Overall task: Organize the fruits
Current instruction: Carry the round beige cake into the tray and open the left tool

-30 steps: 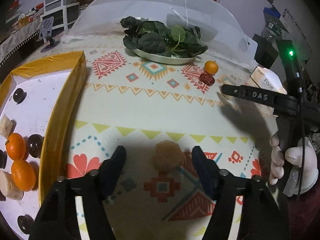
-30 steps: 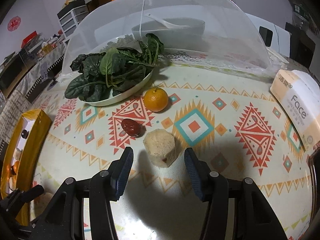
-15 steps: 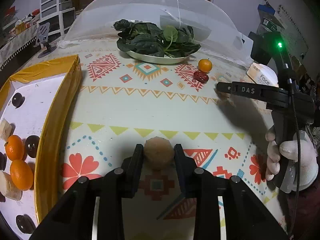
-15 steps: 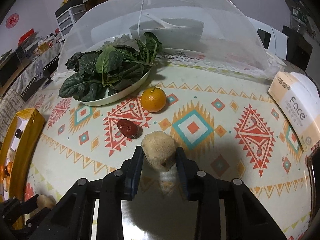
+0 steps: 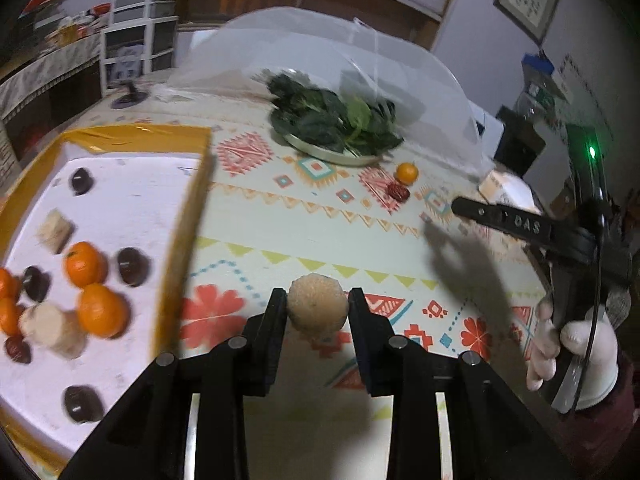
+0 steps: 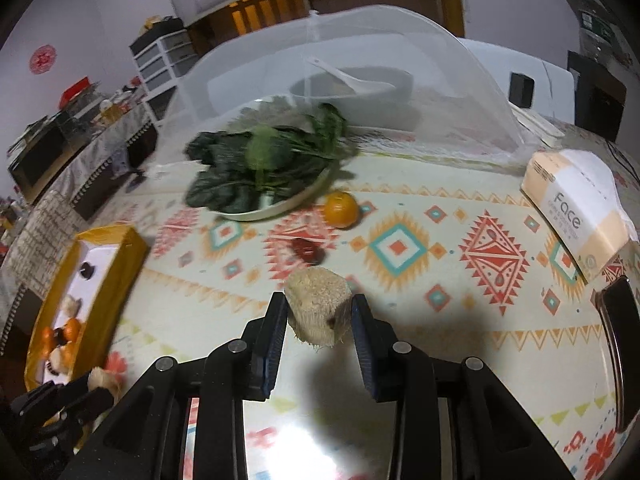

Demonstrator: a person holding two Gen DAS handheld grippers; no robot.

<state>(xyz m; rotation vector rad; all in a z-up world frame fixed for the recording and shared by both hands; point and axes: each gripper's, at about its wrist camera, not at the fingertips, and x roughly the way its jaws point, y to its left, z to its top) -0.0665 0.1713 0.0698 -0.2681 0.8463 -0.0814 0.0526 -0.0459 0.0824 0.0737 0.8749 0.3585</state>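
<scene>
Two beige fruit pieces, one per claw: left wrist view, left claw (image 5: pixel 317 310) pinching a rounded fibrous chunk (image 5: pixel 317 307) by its flanks, lifted clear of the patterned desk (image 5: pixel 320 232) just right of the yellow-rimmed tray (image 5: pixel 188 216) holding oranges and dark fruits, gloved right hand (image 5: pixel 576 356) upright at far right. Right wrist view, right claw (image 6: pixel 320 318) nipping a cut cylindrical piece (image 6: pixel 318 306) across its sides, raised off the desk, near the red date (image 6: pixel 307 250) and orange (image 6: pixel 340 209). Both pieces judged light, firm, rough-skinned, unlikely to slip; side grip suits.
</scene>
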